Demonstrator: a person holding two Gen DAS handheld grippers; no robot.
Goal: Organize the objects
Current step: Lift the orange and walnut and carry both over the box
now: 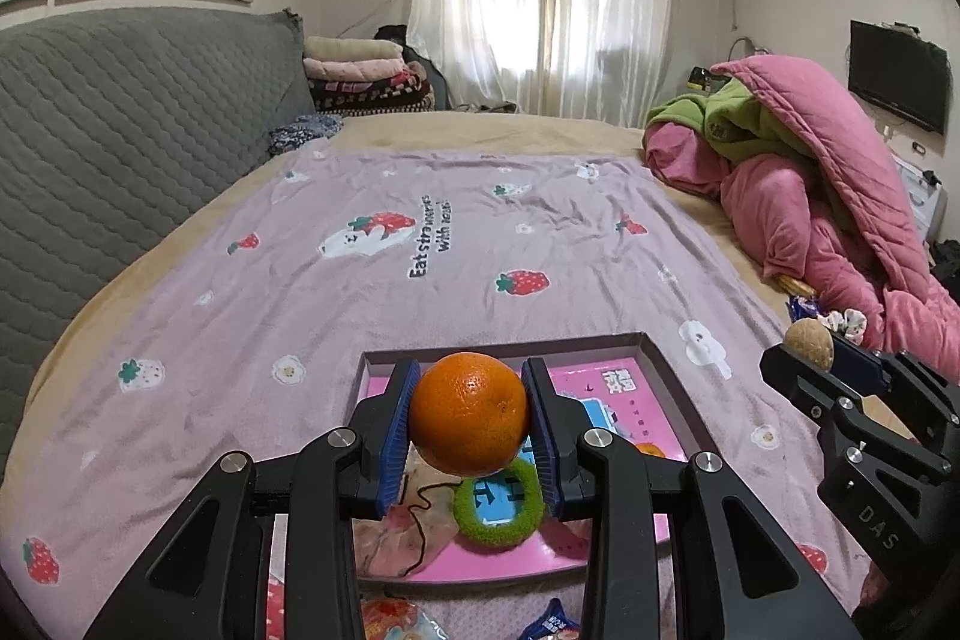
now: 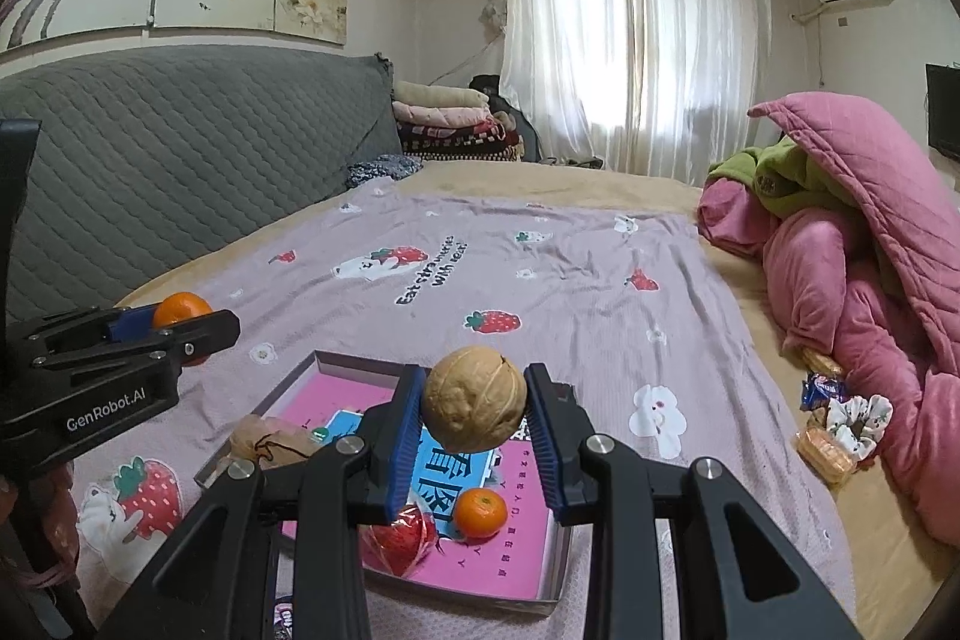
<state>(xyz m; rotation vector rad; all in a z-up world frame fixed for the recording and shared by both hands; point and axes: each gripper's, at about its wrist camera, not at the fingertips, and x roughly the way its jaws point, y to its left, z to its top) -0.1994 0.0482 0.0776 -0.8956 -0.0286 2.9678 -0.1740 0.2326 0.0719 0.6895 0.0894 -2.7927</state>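
Right wrist: wrapped snacks beside pink quilt.

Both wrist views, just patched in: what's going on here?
A person is tidying small things off a bed into a shallow pink box. The left gripper has its jaws shut on an orange, held over the box. The right gripper is clamped on a walnut, also above the box. Already inside lie a small orange, a green hair tie and a red wrapped item. Snack packets wait beside the pink quilt.
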